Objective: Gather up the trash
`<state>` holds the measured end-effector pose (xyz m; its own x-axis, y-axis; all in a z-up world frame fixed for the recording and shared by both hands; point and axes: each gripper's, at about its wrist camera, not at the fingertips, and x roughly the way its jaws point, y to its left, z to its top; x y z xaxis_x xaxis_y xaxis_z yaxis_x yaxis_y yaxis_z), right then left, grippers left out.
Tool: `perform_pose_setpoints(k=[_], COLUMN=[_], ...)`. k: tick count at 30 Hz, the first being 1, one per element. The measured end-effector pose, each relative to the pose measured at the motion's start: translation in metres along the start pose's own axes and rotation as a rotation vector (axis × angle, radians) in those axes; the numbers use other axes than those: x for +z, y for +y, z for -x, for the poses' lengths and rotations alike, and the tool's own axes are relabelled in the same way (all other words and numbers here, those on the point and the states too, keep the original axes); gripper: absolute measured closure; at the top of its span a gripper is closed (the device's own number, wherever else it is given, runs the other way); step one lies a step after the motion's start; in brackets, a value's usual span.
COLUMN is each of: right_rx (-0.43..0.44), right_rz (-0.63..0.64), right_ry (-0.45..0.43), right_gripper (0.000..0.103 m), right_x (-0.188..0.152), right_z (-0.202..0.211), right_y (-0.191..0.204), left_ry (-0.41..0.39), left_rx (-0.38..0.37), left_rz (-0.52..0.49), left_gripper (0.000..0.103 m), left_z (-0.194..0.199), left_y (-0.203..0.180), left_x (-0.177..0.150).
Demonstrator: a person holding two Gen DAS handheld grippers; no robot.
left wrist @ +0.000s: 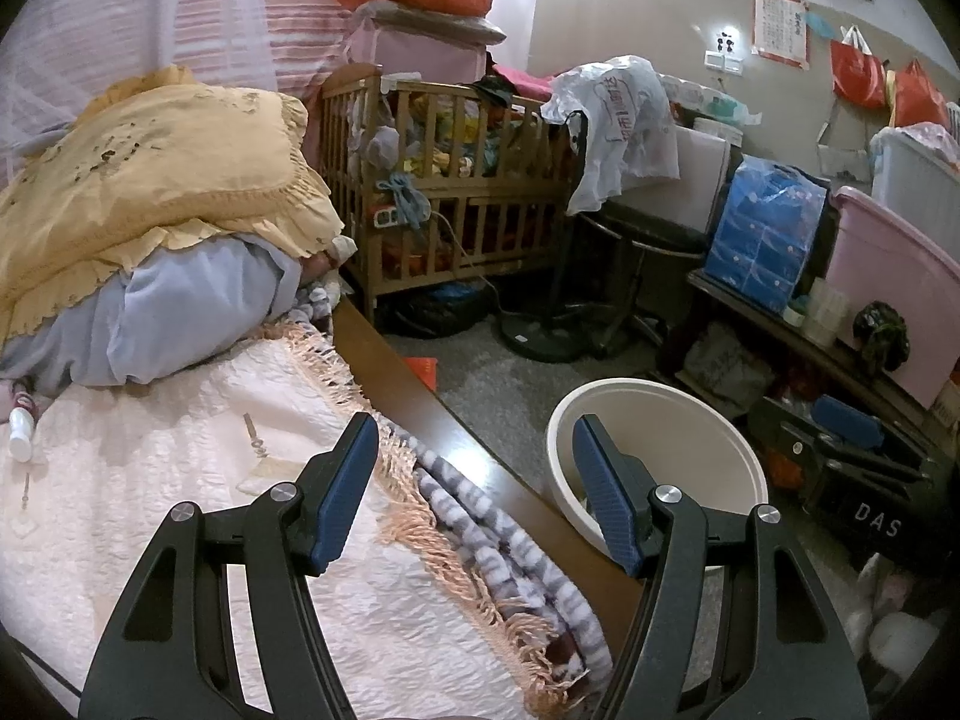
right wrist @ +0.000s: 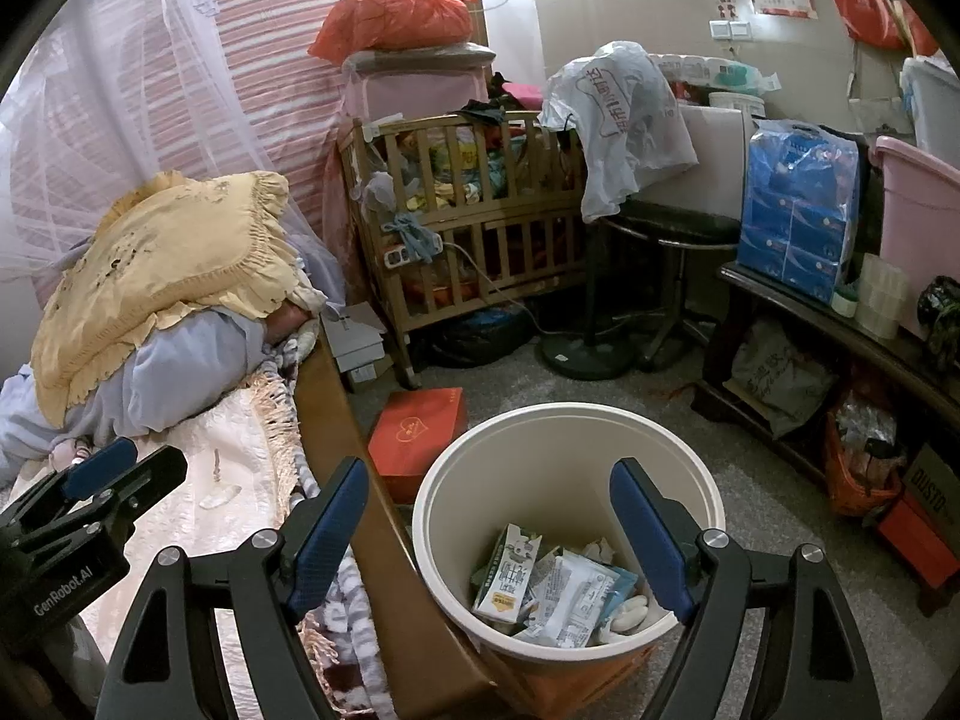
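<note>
A cream round bin point(right wrist: 456, 480) stands on the floor beside the bed's wooden rail point(right wrist: 384, 570); inside lie a milk carton point(right wrist: 507, 576) and several wrappers point(right wrist: 570, 600). My right gripper point(right wrist: 489, 474) hangs above the bin, open, nothing between its blue pads. My left gripper point(left wrist: 474, 432) is open and empty over the bed's edge, with the bin point(left wrist: 708, 414) just to its right; it also shows at the left of the right wrist view as the left gripper point(right wrist: 96, 480). A small white bottle point(left wrist: 21, 435) lies on the pink bedspread point(left wrist: 150, 480) at far left.
Pillows point(left wrist: 150, 180) are piled at the bed's head. A wooden crib point(right wrist: 474, 222) full of things stands behind, a stool and fan base point(right wrist: 585, 360) beside it. A red box point(right wrist: 420, 432) lies by the bin. A low dark bench point(right wrist: 840, 324) with bags lines the right.
</note>
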<state>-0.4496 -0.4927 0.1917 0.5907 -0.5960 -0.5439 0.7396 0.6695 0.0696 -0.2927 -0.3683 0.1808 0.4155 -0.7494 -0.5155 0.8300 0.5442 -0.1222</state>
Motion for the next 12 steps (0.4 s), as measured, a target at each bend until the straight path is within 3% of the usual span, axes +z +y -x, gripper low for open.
perform_pose_setpoints(k=[8, 12], right_rx=[0.0, 0.01], right_rz=[0.001, 0.028], right_ry=[0.003, 0.016], right_gripper=[0.022, 0.022], right_x=[0.001, -0.007], right_z=[0.0, -0.001], right_y=[0.0, 0.01], left_ry=[0.013, 0.024], left_rx=[-0.018, -0.03], left_rz=[-0.009, 0.026], left_gripper=[0.037, 0.037], left_z=[-0.001, 0.006], left_y=[0.003, 0.023], left_x=[0.002, 0.0])
